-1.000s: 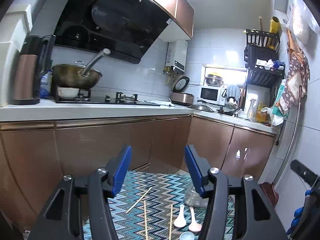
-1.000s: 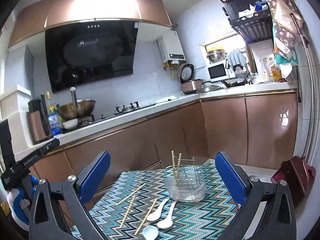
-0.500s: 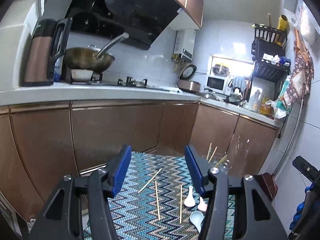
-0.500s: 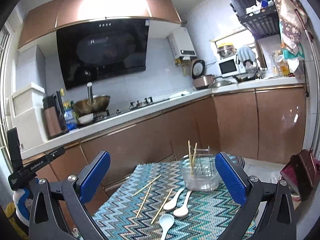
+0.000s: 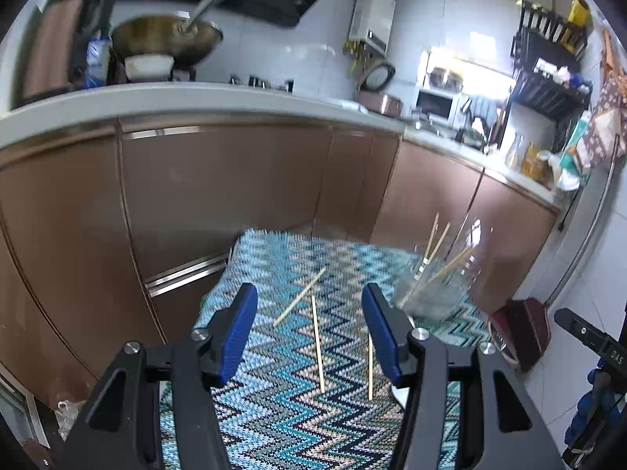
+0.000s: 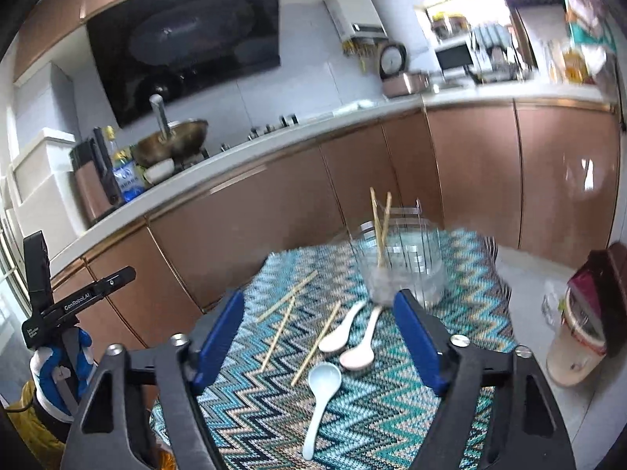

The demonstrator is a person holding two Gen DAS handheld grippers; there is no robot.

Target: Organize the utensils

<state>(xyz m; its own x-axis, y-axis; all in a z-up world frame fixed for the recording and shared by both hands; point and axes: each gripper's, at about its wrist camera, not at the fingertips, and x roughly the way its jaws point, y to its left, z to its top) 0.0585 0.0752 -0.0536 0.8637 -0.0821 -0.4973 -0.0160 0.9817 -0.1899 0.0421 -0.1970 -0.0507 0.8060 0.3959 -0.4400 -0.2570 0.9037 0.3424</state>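
On the far left of the right wrist view, the left gripper (image 6: pixel 78 297) shows only as a black body over a blue-gloved hand. In its own camera its blue jaws stand part-open, as they were a second ago, with nothing between them. Both cameras have tipped down since then: the range hood and upper cabinets have slid out of the top, and the zigzag-patterned mat (image 6: pixel 392 403) now fills the lower middle. On it, moving right, lie three loose wooden chopsticks (image 6: pixel 279 331), then three ceramic spoons: a pale blue spoon (image 6: pixel 321 391) nearest the camera, a white spoon (image 6: pixel 341 333) and a pinkish spoon (image 6: pixel 362 346) beside it. The right gripper (image 6: pixel 319 340) hangs above these; its jaws were at their widest a second ago and are closing now, yet nothing sits between the pads. Just beyond its right jaw stands the clear utensil holder (image 6: pixel 407 262) with two chopsticks already upright in it. Judging by the drop and the narrowing jaws, a pick from the mat is being lined up, probably a spoon or chopstick, with most of the sorting still to do.
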